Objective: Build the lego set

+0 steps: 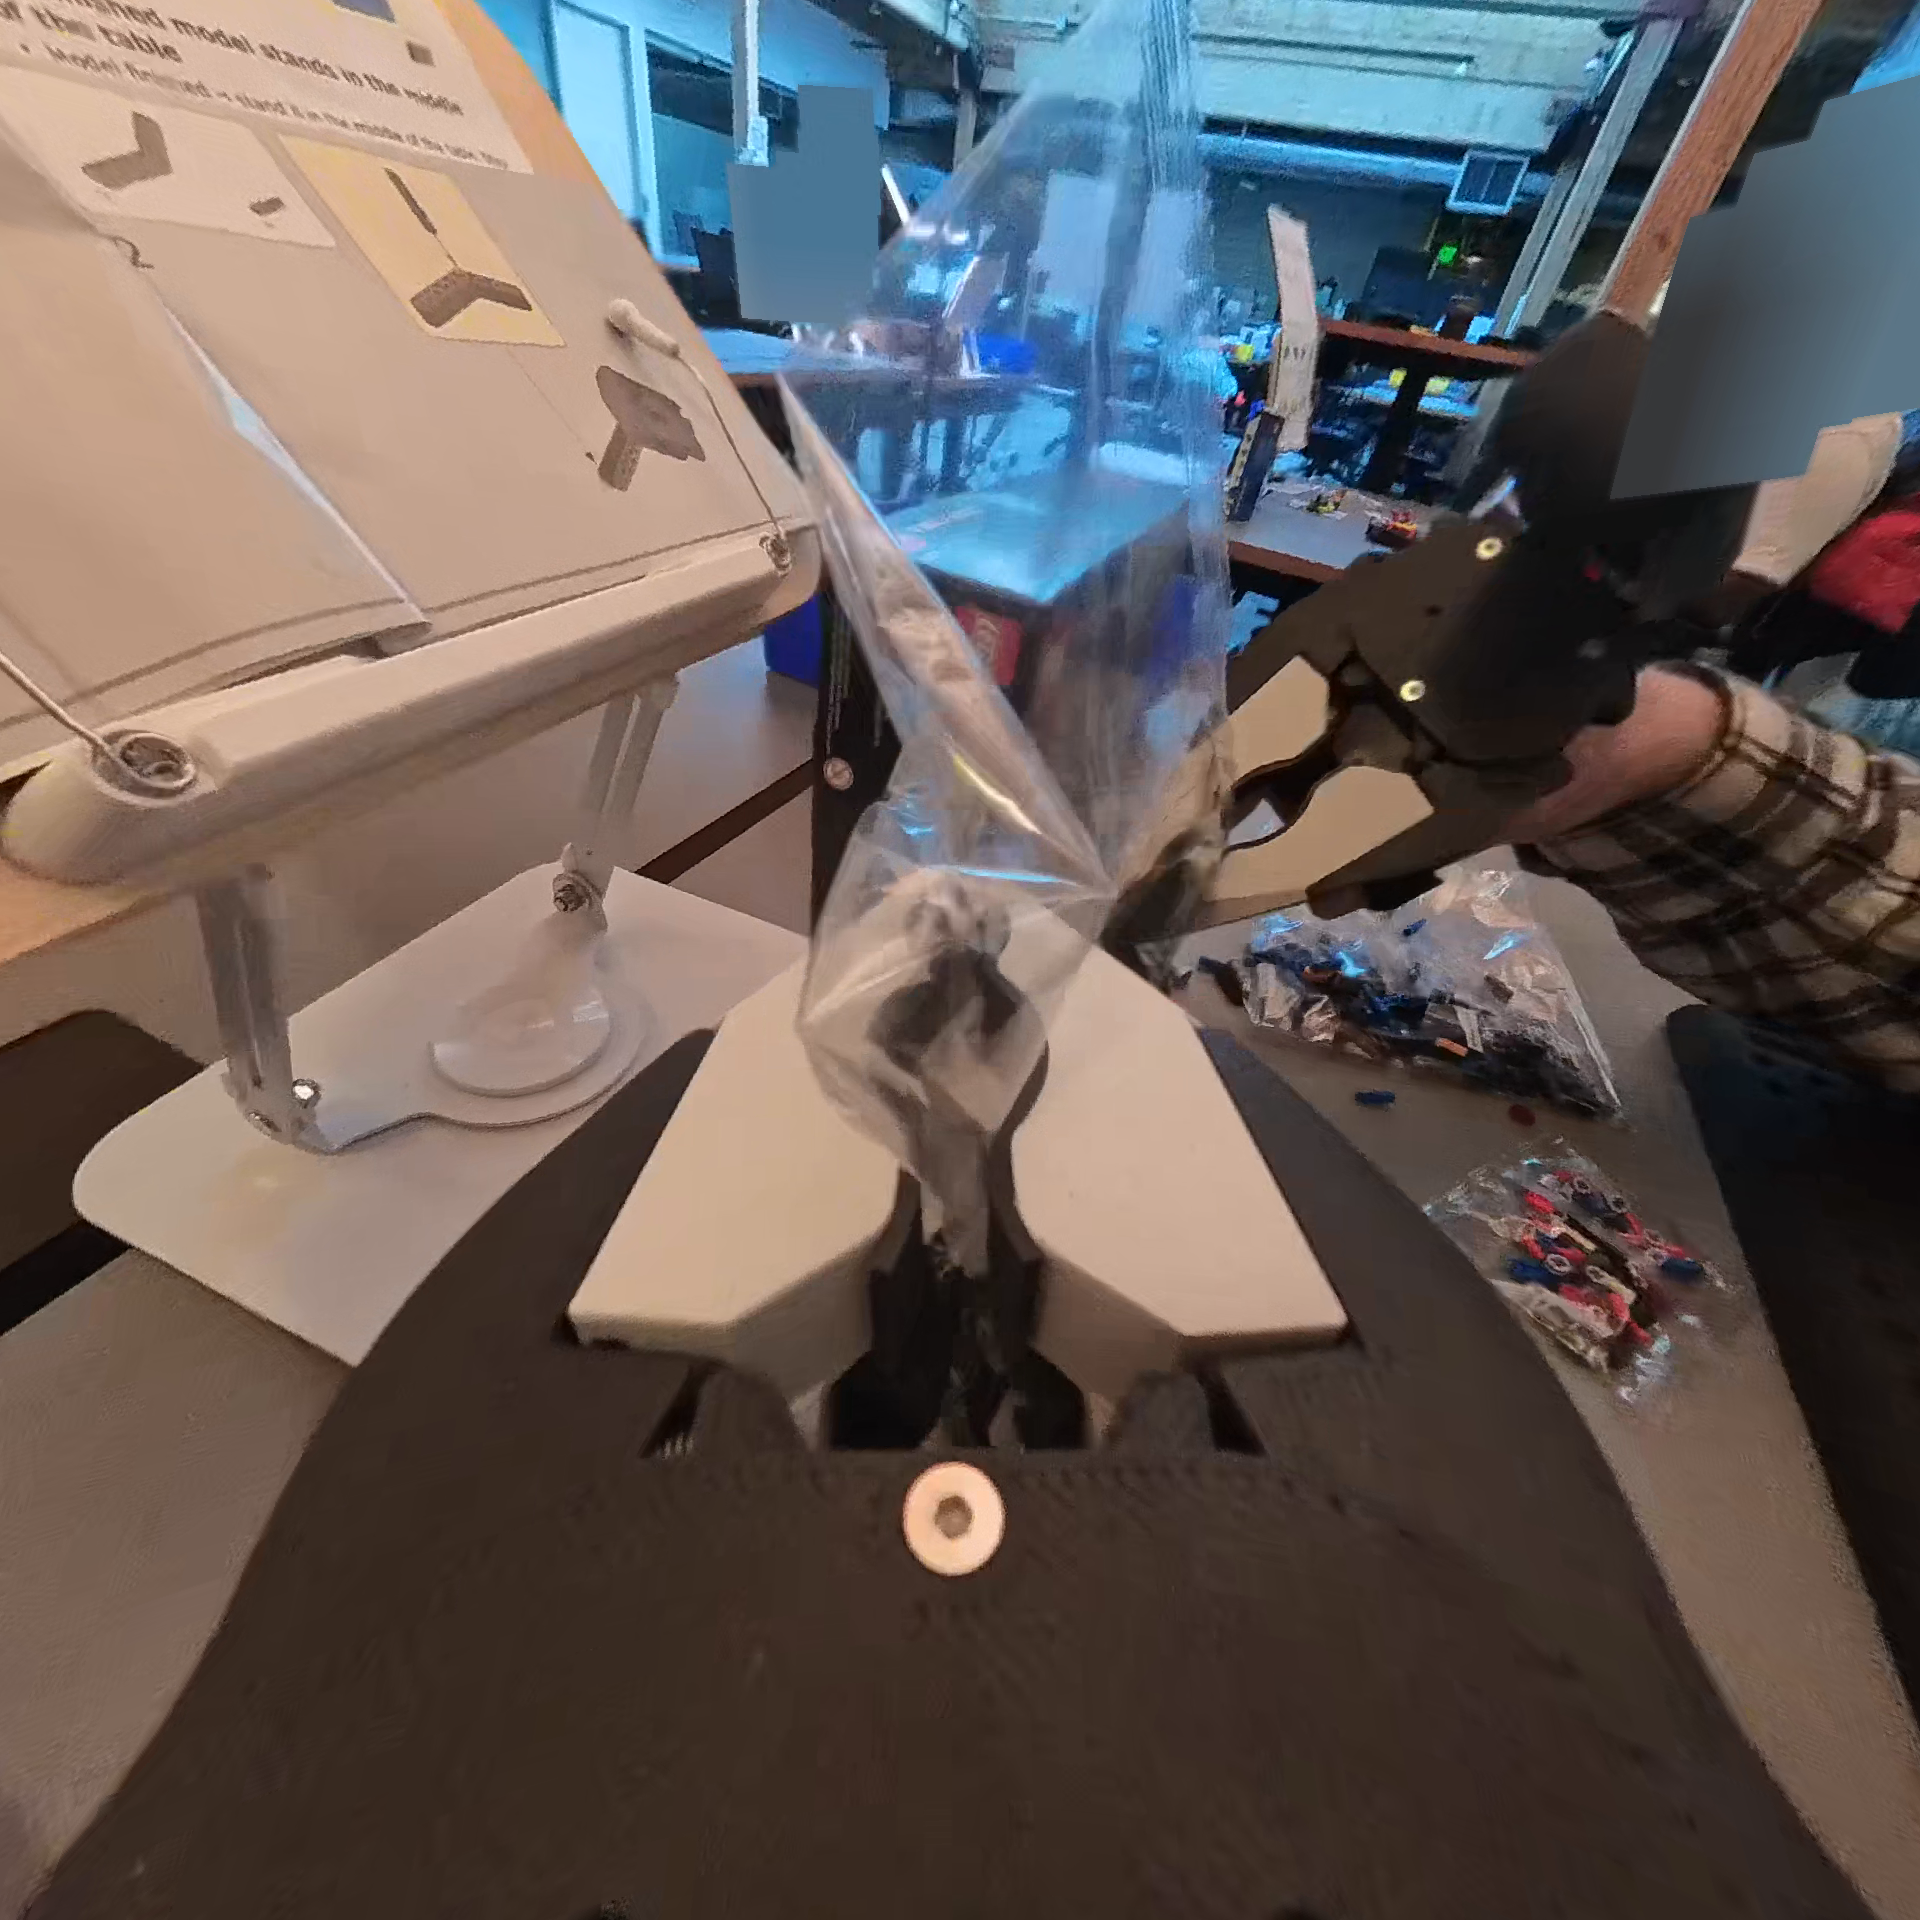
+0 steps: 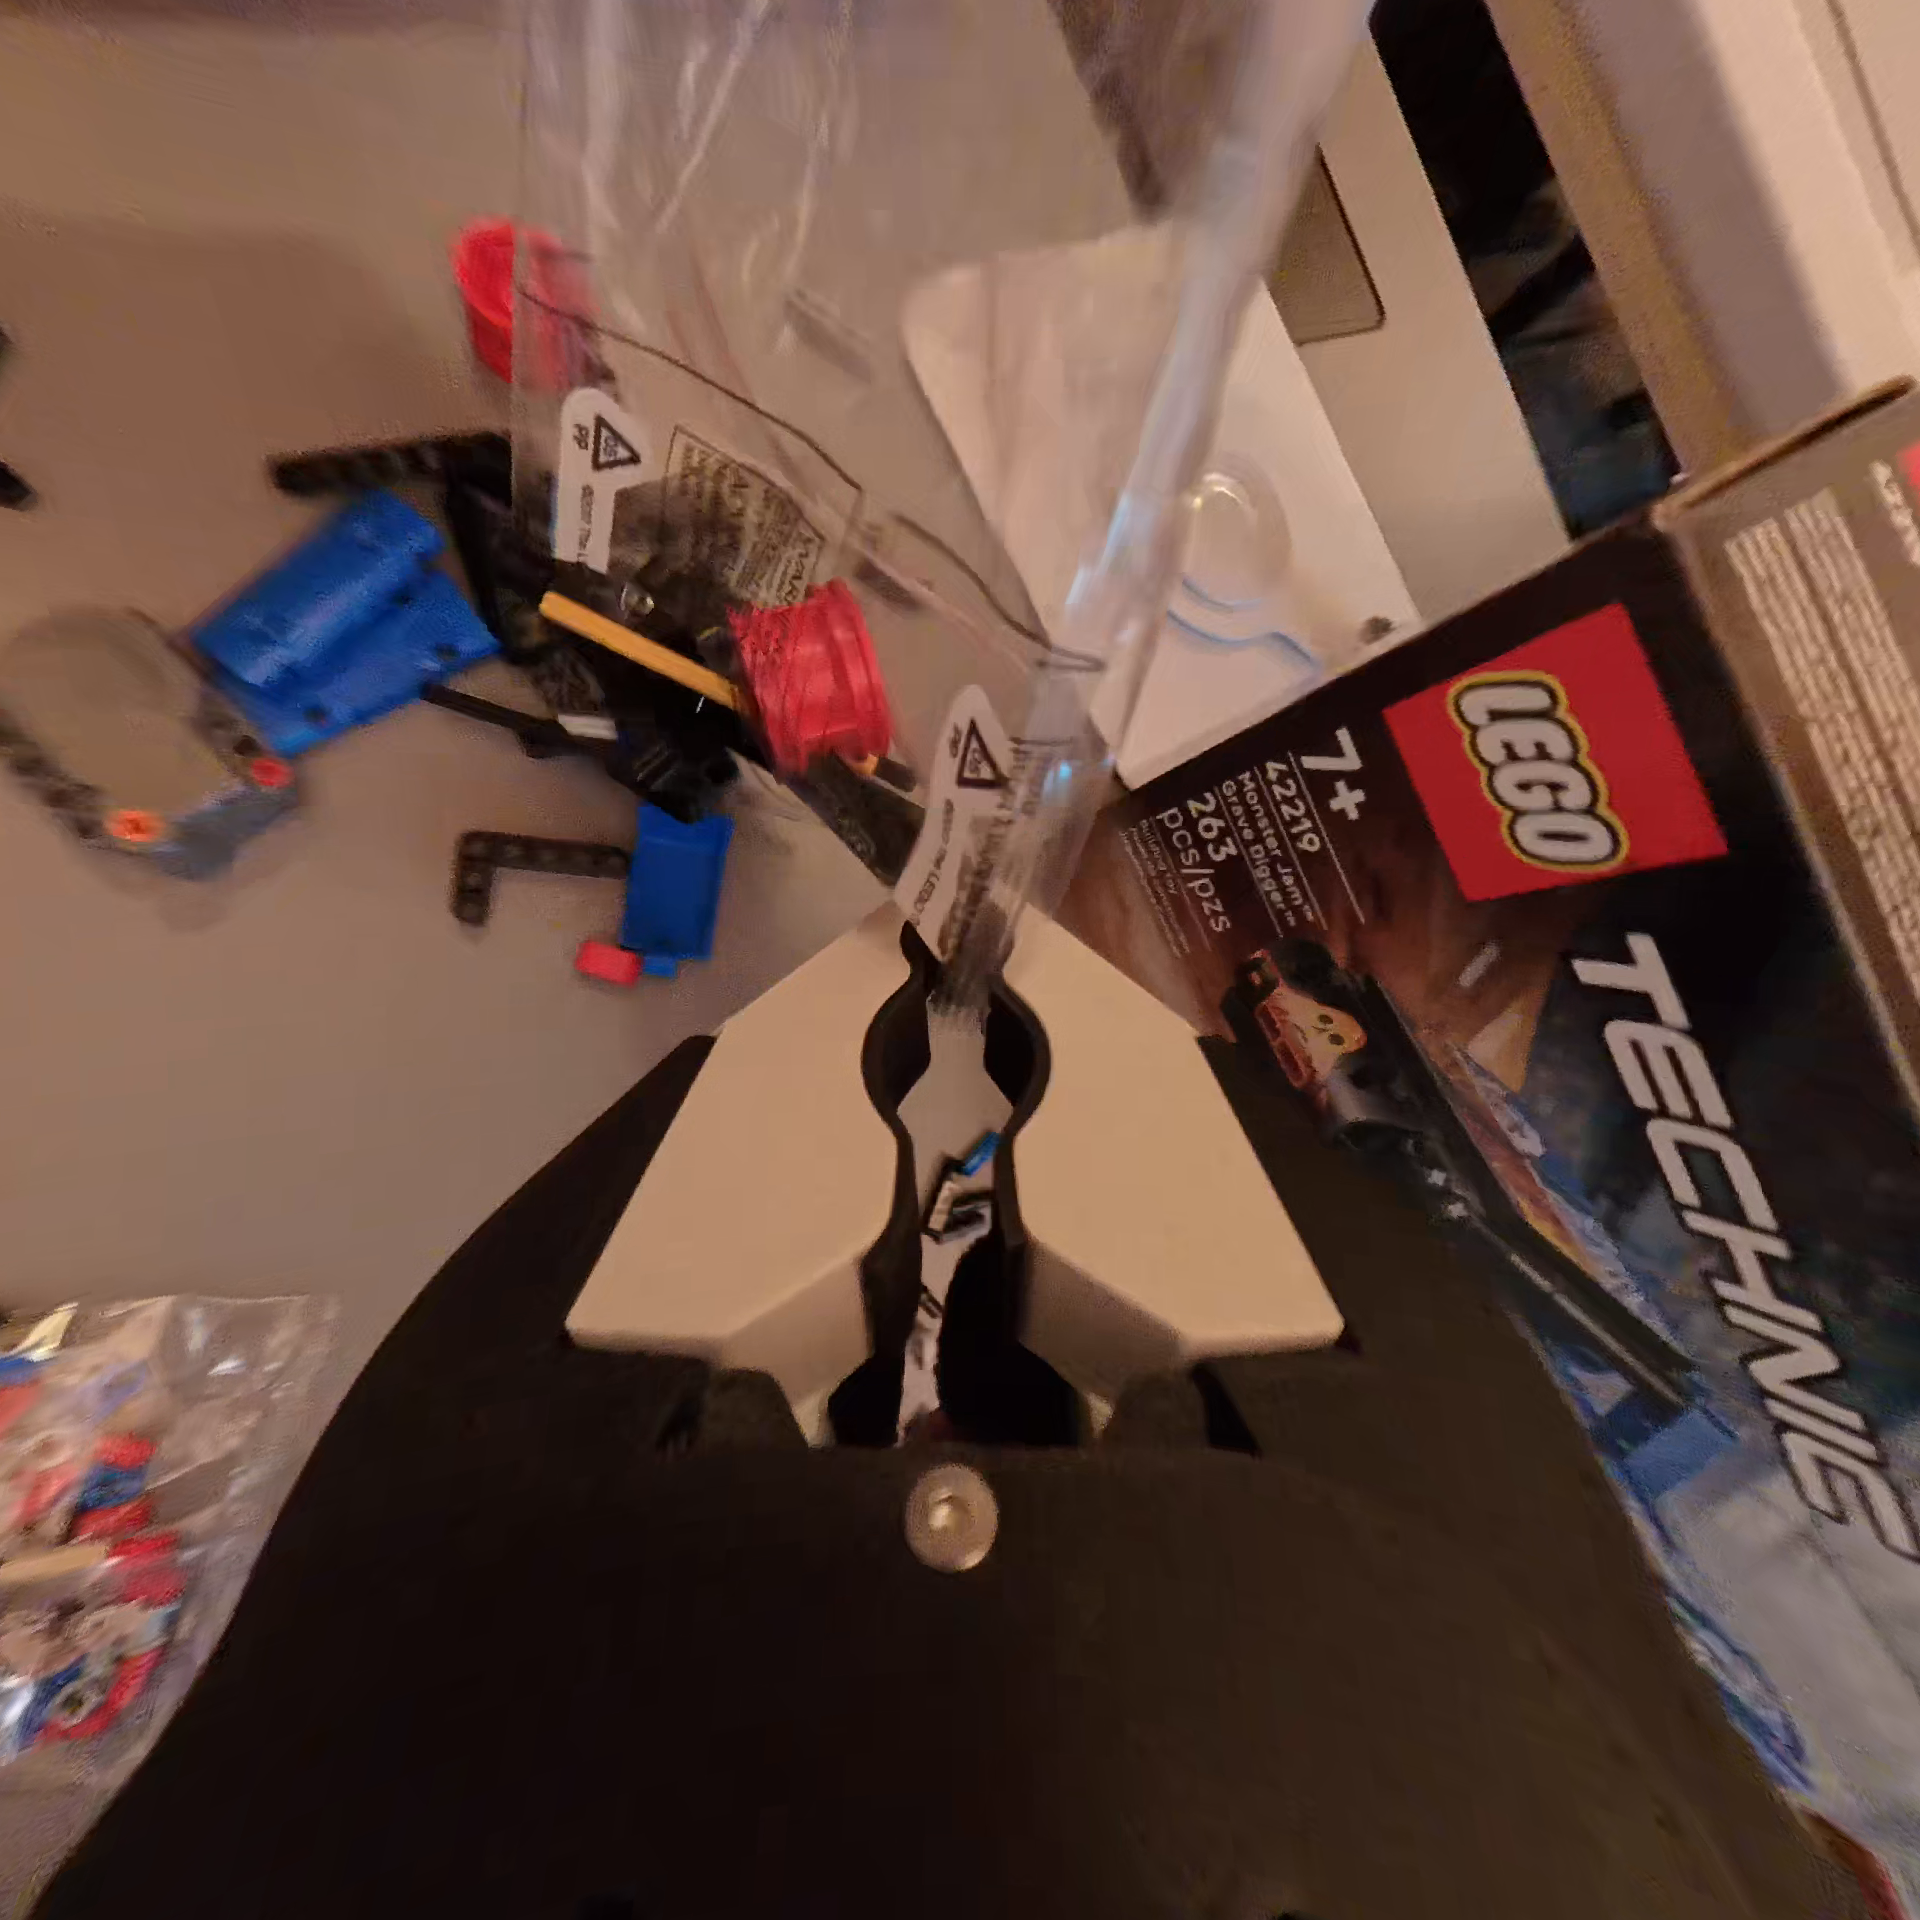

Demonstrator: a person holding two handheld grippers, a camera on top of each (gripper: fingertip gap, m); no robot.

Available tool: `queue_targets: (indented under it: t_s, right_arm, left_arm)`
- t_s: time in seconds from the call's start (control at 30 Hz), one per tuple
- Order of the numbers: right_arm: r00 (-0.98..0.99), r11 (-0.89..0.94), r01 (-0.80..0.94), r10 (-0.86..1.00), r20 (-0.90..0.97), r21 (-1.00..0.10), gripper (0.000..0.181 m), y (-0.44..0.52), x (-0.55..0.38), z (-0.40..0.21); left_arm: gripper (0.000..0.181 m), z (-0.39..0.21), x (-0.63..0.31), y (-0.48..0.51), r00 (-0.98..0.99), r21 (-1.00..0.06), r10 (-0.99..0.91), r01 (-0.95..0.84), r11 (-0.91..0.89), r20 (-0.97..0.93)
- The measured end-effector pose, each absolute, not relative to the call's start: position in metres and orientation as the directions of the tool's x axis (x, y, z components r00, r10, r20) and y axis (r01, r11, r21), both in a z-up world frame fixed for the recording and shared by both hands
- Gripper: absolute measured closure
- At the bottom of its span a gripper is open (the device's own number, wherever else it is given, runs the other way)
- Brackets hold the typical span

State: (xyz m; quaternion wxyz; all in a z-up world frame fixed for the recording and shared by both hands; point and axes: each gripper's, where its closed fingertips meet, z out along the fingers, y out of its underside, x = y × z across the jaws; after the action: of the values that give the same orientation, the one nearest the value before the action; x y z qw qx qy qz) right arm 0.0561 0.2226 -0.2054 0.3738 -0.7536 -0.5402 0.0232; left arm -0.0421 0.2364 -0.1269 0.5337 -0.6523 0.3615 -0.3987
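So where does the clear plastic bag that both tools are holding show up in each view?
Left wrist view: the clear bag rises from the left tool up the middle of the picture; the right tool pinches its right side.
Right wrist view: the bag fans up from the right tool across the top centre.
Shared landmark: the dark set box, behind the bag in the left view, at right in the right view.

Right gripper [image 2: 961, 997] pinching clear bag [image 2: 831, 416], loose pieces [image 2: 582, 675] beneath
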Motion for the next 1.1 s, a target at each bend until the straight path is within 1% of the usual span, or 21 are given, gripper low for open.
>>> queue_targets:
  t_s: [0.07, 0.2, 0.27, 0.33, 0.4, 0.43, 0.47, 0.57, 0.6, 0.63, 0.7, 0.77, 0.8, 0.87, 0.93, 0.97, 1.03, 1.1]
  right_arm:
    - [0.411, -0.122, 0.807, 0.819, 0.401, -0.578, 0.181, 0.224, 0.050, -0.204]
    - [0.425, -0.094, 0.800, 0.786, 0.449, -0.593, 0.181, 0.228, 0.047, -0.196]
    - [0.433, -0.100, 0.779, 0.800, 0.416, -0.619, 0.181, 0.225, 0.045, -0.193]
    - [0.439, -0.092, 0.785, 0.780, 0.446, -0.613, 0.181, 0.228, 0.049, -0.188]
    - [0.454, -0.093, 0.755, 0.788, 0.416, -0.649, 0.180, 0.226, 0.045, -0.178]
    - [0.444, -0.091, 0.766, 0.791, 0.421, -0.637, 0.180, 0.226, 0.045, -0.180]
    - [0.436, -0.087, 0.781, 0.785, 0.441, -0.618, 0.180, 0.229, 0.047, -0.182]
    - [0.442, -0.085, 0.760, 0.794, 0.417, -0.644, 0.180, 0.226, 0.043, -0.178]
    - [0.431, -0.080, 0.777, 0.790, 0.435, -0.624, 0.180, 0.226, 0.044, -0.180]
    - [0.432, -0.079, 0.780, 0.786, 0.443, -0.621, 0.180, 0.227, 0.046, -0.180]
    - [0.448, -0.088, 0.745, 0.801, 0.398, -0.661, 0.180, 0.224, 0.042, -0.175]
    - [0.431, -0.080, 0.771, 0.795, 0.426, -0.631, 0.180, 0.225, 0.045, -0.177]
    - [0.434, -0.076, 0.770, 0.789, 0.434, -0.633, 0.180, 0.226, 0.046, -0.174]
    - [0.447, -0.087, 0.731, 0.810, 0.379, -0.677, 0.181, 0.222, 0.041, -0.169]
    - [0.431, -0.080, 0.770, 0.797, 0.423, -0.633, 0.180, 0.225, 0.048, -0.173]
    - [0.437, -0.072, 0.759, 0.792, 0.426, -0.647, 0.180, 0.225, 0.047, -0.169]
    - [0.447, -0.081, 0.707, 0.820, 0.356, -0.702, 0.181, 0.219, 0.040, -0.162]
    - [0.438, -0.075, 0.746, 0.804, 0.402, -0.662, 0.180, 0.223, 0.046, -0.168]
  left_arm:
    - [0.178, -0.129, -0.044, 0.233, 0.375, -0.983, -0.912, 0.004, -0.181, 0.169]
    - [0.181, -0.137, -0.050, 0.228, 0.368, -0.981, -0.912, 0.006, -0.193, 0.181]
    - [0.181, -0.147, -0.051, 0.228, 0.398, -0.983, -0.906, -0.048, -0.176, 0.142]
    - [0.181, -0.152, -0.046, 0.227, 0.423, -0.987, -0.904, -0.108, -0.122, 0.065]
    - [0.181, -0.162, -0.041, 0.226, 0.428, -0.981, -0.904, -0.169, -0.098, 0.017]
    - [0.181, -0.166, -0.042, 0.229, 0.441, -0.978, -0.898, -0.191, -0.085, -0.008]
    - [0.181, -0.168, -0.042, 0.230, 0.442, -0.978, -0.897, -0.189, -0.083, -0.010]
    - [0.181, -0.170, -0.044, 0.231, 0.451, -0.976, -0.892, -0.202, -0.078, -0.022]
    - [0.181, -0.170, -0.044, 0.231, 0.452, -0.976, -0.892, -0.203, -0.080, -0.021]
    - [0.181, -0.170, -0.044, 0.231, 0.452, -0.977, -0.892, -0.194, -0.086, -0.012]
    - [0.181, -0.165, -0.045, 0.233, 0.467, -0.982, -0.884, -0.175, -0.075, -0.016]
    - [0.181, -0.163, -0.046, 0.236, 0.483, -0.981, -0.875, -0.181, -0.072, -0.025]
    - [0.181, -0.161, -0.045, 0.236, 0.480, -0.982, -0.877, -0.175, -0.068, -0.025]
    - [0.181, -0.156, -0.046, 0.237, 0.492, -0.986, -0.870, -0.161, -0.053, -0.034]
    - [0.181, -0.151, -0.047, 0.238, 0.500, -0.988, -0.865, -0.148, -0.044, -0.036]
    - [0.181, -0.148, -0.047, 0.237, 0.498, -0.990, -0.866, -0.138, -0.035, -0.039]
    - [0.181, -0.143, -0.048, 0.237, 0.505, -0.990, -0.862, -0.137, -0.027, -0.046]
    - [0.181, -0.139, -0.049, 0.236, 0.503, -0.990, -0.862, -0.143, -0.007, -0.066]
